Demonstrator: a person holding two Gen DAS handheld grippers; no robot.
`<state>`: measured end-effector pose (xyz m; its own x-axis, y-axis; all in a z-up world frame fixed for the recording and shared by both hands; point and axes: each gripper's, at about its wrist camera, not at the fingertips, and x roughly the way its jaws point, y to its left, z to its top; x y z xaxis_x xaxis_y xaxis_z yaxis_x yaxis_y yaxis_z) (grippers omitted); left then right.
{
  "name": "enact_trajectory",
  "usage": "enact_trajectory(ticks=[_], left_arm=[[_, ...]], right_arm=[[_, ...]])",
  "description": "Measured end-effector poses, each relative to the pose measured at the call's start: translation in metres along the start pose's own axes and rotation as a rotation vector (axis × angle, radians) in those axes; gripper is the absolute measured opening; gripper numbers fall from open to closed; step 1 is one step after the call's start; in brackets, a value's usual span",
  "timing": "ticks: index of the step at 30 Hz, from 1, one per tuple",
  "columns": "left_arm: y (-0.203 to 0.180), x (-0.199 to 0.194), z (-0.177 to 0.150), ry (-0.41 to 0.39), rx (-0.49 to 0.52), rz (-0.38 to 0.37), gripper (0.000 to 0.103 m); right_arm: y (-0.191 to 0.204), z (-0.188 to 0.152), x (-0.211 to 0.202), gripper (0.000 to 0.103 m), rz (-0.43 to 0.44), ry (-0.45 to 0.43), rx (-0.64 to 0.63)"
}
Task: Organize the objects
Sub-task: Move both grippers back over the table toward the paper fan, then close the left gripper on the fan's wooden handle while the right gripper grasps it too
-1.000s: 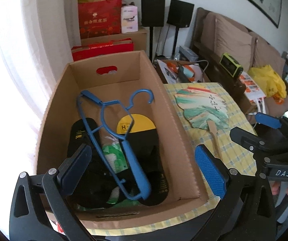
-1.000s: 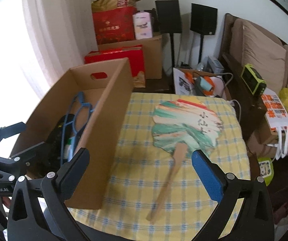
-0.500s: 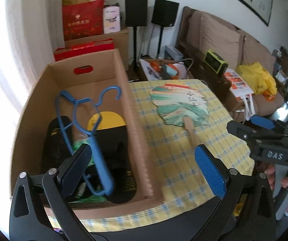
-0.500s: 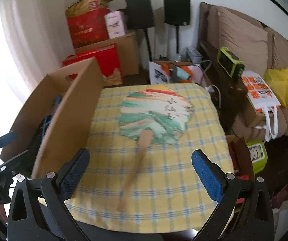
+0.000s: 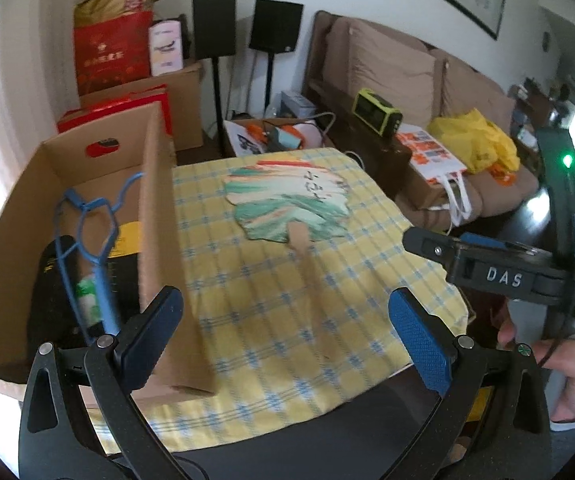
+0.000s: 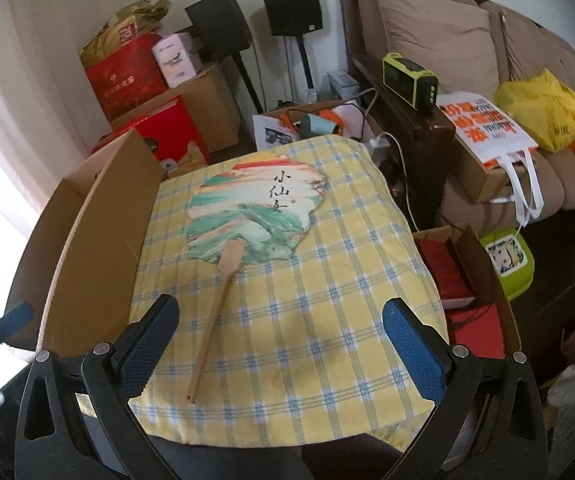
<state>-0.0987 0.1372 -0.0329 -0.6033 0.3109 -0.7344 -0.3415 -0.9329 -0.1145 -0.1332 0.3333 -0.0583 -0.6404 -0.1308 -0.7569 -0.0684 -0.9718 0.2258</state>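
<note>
Fan point(image 6: 253, 212): handle runs toward near table edge, ending between right gripper point(image 6: 281, 344) fingers.
Nearer: right.
Fingers: both grippers spread, empty.

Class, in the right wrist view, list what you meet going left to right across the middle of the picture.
cardboard box → painted hand fan → bare yellow checked tablecloth → white tote bag with orange print → yellow plastic bag

Both views swing rightward, away from the cardboard box point(image 5: 159, 216) toward the paddle fan point(image 6: 255, 216) on the yellow checked tablecloth point(image 6: 327, 320). The right gripper point(image 6: 279, 336) now points its spread jaws at the fan's wooden handle point(image 6: 211, 328); the left gripper point(image 5: 283, 336), likewise spread, faces the tablecloth beside the box's right wall.
</note>
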Motion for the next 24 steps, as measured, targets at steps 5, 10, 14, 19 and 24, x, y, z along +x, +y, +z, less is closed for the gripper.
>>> enact_trajectory(ticks=[5, 10, 14, 19, 24], left_arm=[[-0.024, 0.016, -0.008, 0.042, 0.046, -0.01, 0.101], [-0.037, 0.029, -0.017, 0.051, 0.046, 0.002, 0.095], [-0.044, 0.041, -0.025, 0.058, 0.059, 0.025, 0.093], [-0.042, 0.071, -0.036, 0.142, 0.035, 0.034, 0.069], [-0.028, 0.097, -0.049, 0.237, -0.039, -0.009, 0.054]], right_arm=[[-0.02, -0.004, -0.002, 0.102, 0.05, -0.005, 0.091], [-0.032, -0.007, -0.007, 0.099, 0.047, -0.015, 0.117], [-0.042, -0.013, -0.007, 0.091, 0.041, -0.019, 0.144], [-0.054, -0.02, -0.002, 0.075, 0.026, -0.007, 0.168], [-0.054, -0.026, 0.005, 0.059, 0.042, 0.02, 0.156]])
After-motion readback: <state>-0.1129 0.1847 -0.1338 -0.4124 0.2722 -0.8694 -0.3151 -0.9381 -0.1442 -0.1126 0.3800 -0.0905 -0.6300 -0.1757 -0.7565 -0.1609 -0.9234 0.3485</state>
